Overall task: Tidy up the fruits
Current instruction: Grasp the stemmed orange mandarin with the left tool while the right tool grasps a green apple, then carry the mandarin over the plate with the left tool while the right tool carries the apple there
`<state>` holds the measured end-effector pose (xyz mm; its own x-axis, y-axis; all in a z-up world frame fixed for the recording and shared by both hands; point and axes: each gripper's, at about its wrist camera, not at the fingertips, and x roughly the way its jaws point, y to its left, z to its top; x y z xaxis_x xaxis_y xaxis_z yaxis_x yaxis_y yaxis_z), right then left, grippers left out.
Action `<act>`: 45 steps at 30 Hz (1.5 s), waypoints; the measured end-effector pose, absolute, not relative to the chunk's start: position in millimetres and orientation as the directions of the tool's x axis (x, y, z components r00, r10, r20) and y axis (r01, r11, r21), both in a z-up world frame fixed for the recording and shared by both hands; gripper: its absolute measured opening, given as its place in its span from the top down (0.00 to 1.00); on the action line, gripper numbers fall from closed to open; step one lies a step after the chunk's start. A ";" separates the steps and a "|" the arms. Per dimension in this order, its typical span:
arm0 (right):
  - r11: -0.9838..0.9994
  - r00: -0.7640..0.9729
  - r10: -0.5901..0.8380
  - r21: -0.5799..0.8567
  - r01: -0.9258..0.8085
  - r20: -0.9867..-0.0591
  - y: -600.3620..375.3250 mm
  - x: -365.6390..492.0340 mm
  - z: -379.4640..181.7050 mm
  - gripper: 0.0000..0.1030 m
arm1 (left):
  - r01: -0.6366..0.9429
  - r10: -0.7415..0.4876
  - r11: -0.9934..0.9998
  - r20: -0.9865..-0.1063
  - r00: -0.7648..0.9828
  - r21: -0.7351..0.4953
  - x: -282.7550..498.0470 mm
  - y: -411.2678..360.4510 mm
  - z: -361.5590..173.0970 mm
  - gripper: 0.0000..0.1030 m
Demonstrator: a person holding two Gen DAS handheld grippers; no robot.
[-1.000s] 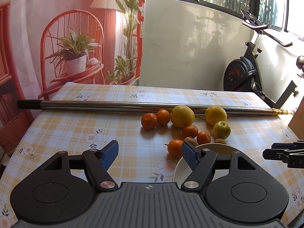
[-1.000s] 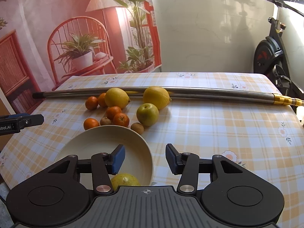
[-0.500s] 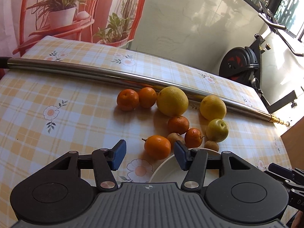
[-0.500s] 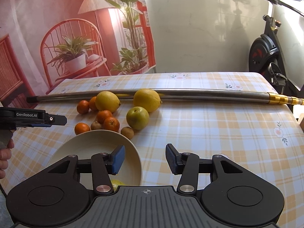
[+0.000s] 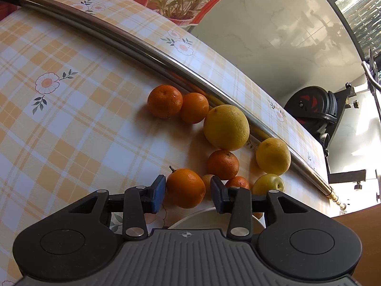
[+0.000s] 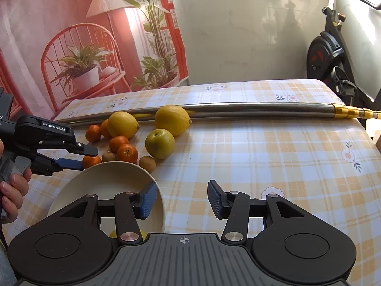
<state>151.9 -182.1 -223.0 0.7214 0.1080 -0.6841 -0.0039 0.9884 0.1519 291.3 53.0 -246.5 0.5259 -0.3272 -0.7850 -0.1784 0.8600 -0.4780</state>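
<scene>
Worktop [image 5: 71, 124] carries the loose fruit; bowl [image 6: 78, 186] sits just beside it; left hand-held gripper [image 5: 187, 191] is closing around the stemmed mandarin [image 5: 185, 188], pads not clearly pressing; right hand-held gripper [image 6: 182, 199] hangs released, empty; next: finish the clamp, lift, drop into bowl.

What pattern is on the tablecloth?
The tablecloth is a yellow-orange and white check with small pink flowers, clearest in the right wrist view.
</scene>
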 end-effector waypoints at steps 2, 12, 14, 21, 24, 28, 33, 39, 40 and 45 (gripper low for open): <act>0.988 0.720 0.107 0.154 -0.001 -0.686 -182.8 152.8 -224.1 0.57 | -0.164 -0.326 0.866 -0.782 0.531 -0.473 292.4 51.8 -246.5 0.64; 0.989 0.713 0.099 0.149 0.007 -0.694 -186.8 162.6 -229.7 0.57 | -0.090 -0.272 0.919 -0.783 0.559 -0.384 281.6 61.2 -237.8 0.64; 0.990 0.714 0.101 0.138 -0.006 -0.693 -185.3 167.5 -229.8 0.57 | -0.077 -0.266 0.925 -0.777 0.570 -0.373 277.2 65.2 -233.9 0.64; 0.987 0.713 0.151 0.145 -0.069 -0.684 -175.9 199.7 -231.8 0.57 | -0.011 -0.248 0.946 -0.745 0.619 -0.324 256.6 70.5 -214.5 0.64; 0.986 0.715 0.161 0.143 -0.086 -0.680 -170.8 217.0 -234.0 0.57 | 0.012 -0.244 0.952 -0.731 0.637 -0.307 247.7 68.7 -206.9 0.64; 0.984 0.715 0.173 0.153 -0.093 -0.677 -165.3 240.7 -238.2 0.57 | 0.033 -0.237 0.957 -0.718 0.655 -0.287 235.1 67.1 -200.7 0.64; 0.984 0.682 0.180 0.142 -0.112 -0.709 -152.5 265.4 -249.4 0.52 | 0.053 -0.234 0.962 -0.713 0.660 -0.267 226.6 64.4 -199.2 0.64; 0.987 0.653 0.159 0.115 -0.109 -0.741 -143.1 282.2 -258.0 0.53 | 0.077 -0.251 0.960 -0.707 0.661 -0.268 221.5 62.1 -199.4 0.64; 0.986 0.650 0.164 0.122 -0.110 -0.742 -142.8 283.2 -258.7 0.55 | 0.082 -0.252 0.960 -0.707 0.661 -0.266 221.4 61.0 -199.9 0.64; 0.988 0.646 0.151 0.113 -0.101 -0.748 -138.6 283.5 -260.5 0.58 | 0.102 -0.261 0.961 -0.710 0.655 -0.259 217.7 56.4 -201.1 0.64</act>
